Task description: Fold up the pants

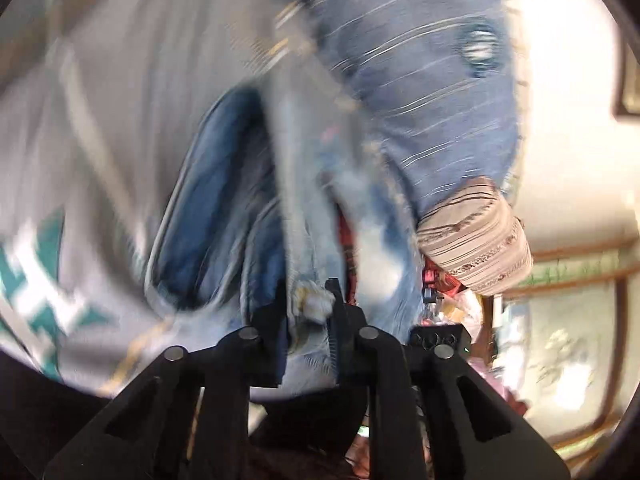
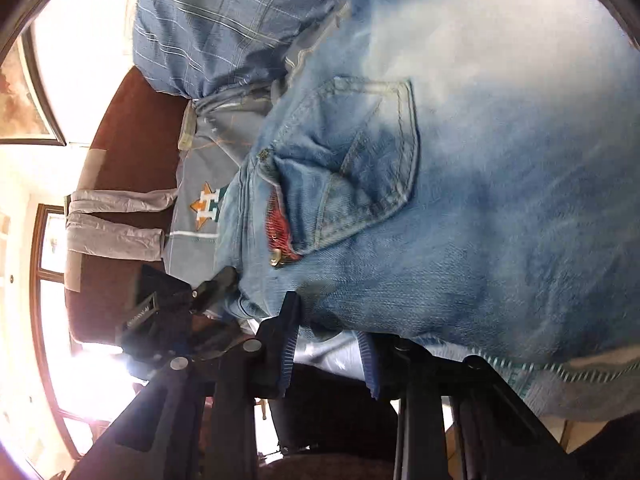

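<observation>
Light blue jeans (image 1: 376, 248) hang crumpled in front of both cameras. In the blurred left wrist view, my left gripper (image 1: 308, 308) is shut on a frayed edge of the denim, which bunches between the two black fingers. The right wrist view shows the seat of the jeans (image 2: 480, 220), with a back pocket (image 2: 360, 160) and a red patch beside a metal button. My right gripper (image 2: 330, 332) is shut on a fold of the jeans near the waistband. The left gripper (image 2: 212, 288) shows there as a black shape holding the denim's left edge.
Below the jeans lies a grey bedsheet (image 1: 100, 120) with a teal and white emblem (image 2: 208, 204). A blue striped pillow (image 2: 224, 28) lies beyond, next to a beige striped roll (image 1: 476, 240). Grey folded cloth (image 2: 116, 220) rests on a brown surface, with a bright window (image 2: 52, 280) behind it.
</observation>
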Available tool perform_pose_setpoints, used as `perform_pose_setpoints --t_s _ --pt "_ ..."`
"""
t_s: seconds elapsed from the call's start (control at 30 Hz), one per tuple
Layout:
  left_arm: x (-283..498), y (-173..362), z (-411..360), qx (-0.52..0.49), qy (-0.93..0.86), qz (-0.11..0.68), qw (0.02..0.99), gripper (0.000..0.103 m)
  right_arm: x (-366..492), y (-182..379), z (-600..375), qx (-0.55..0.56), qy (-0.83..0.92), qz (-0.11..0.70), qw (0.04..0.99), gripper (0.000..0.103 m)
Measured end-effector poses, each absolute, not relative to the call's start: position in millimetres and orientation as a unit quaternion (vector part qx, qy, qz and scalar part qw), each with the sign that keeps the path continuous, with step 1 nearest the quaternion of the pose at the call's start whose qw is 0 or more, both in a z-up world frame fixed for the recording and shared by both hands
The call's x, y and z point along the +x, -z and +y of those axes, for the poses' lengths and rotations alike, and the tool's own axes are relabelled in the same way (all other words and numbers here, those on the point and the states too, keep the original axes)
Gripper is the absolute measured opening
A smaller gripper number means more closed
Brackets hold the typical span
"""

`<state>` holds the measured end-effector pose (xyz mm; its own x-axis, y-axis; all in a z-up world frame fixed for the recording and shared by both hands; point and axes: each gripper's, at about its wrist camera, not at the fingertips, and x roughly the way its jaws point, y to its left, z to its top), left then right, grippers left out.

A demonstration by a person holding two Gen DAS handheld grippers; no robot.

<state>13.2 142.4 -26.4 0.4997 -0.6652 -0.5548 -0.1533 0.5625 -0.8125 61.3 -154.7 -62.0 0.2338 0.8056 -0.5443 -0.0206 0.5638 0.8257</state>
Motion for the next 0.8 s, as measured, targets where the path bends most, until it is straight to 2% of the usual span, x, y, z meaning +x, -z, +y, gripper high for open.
perform_pose_setpoints --t_s 0.03,0.1,0.2,0.23,0.27,0.33,0.4,0.43,0.47,0.57,0.6,0.63,0.67,0.7,0.73,0.8 --pt "13.7 2.6 142.1 -0.384 0.160 0.437 0.797 0.011 63.1 53.4 -155.7 0.365 -0.304 0.527 0.705 0.020" --pt "15.7 -11.9 137.1 -0.326 0.158 0.428 0.828 0.012 62.3 26.7 -151.6 0.348 -0.335 0.488 0.727 0.018" --pt "15.3 12.8 132.3 -0.285 0.150 0.470 0.821 0.012 56.2 31.5 -136.3 0.303 -0.345 0.520 0.720 0.018" --pt "14.5 30.4 131.1 -0.278 0.141 0.495 0.811 0.012 53.6 41.4 -132.6 0.289 -0.341 0.538 0.714 0.018" --pt "13.2 42.7 131.7 -0.279 0.134 0.510 0.803 0.012 52.1 57.9 -129.9 0.278 -0.332 0.561 0.705 0.009" --pt "8.2 75.1 138.8 -0.318 0.133 0.527 0.777 0.020 52.9 80.2 -134.4 0.292 -0.316 0.588 0.685 0.007" --pt "4.2 77.6 147.4 -0.348 0.139 0.521 0.767 0.022 54.8 92.6 -138.5 0.312 -0.312 0.597 0.670 0.005" --pt "2.9 75.1 149.4 -0.353 0.143 0.520 0.765 0.022 54.7 90.8 -139.4 0.311 -0.310 0.596 0.672 0.006" --pt "0.3 71.1 151.6 -0.353 0.147 0.517 0.766 0.022 54.3 87.0 -139.1 0.305 -0.310 0.595 0.676 0.013" --pt "-11.3 49.8 154.3 -0.313 0.170 0.511 0.782 0.022 46.0 63.5 -149.9 0.282 -0.312 0.580 0.698 0.022" --pt "-17.0 39.4 159.3 -0.299 0.178 0.502 0.792 0.027 41.4 52.5 -161.6 0.286 -0.314 0.566 0.706 0.026" --pt "-19.0 32.7 162.3 -0.293 0.180 0.496 0.797 0.038 38.6 44.5 -174.8 0.292 -0.311 0.554 0.715 0.027" --pt "-18.5 25.6 163.0 -0.287 0.178 0.491 0.803 0.046 35.0 34.4 -191.8 0.296 -0.303 0.537 0.730 0.030" --pt "-14.7 17.7 166.8 -0.282 0.165 0.480 0.814 0.059 32.0 25.2 -210.6 0.298 -0.290 0.520 0.747 0.031" --pt "-11.1 16.2 170.7 -0.282 0.157 0.474 0.819 0.065 29.8 15.8 -234.1 0.302 -0.267 0.499 0.767 0.031" --pt "6.5 17.0 172.7 -0.296 0.145 0.472 0.818 0.066 32.1 5.3 -283.8 0.314 -0.205 0.461 0.804 0.041"
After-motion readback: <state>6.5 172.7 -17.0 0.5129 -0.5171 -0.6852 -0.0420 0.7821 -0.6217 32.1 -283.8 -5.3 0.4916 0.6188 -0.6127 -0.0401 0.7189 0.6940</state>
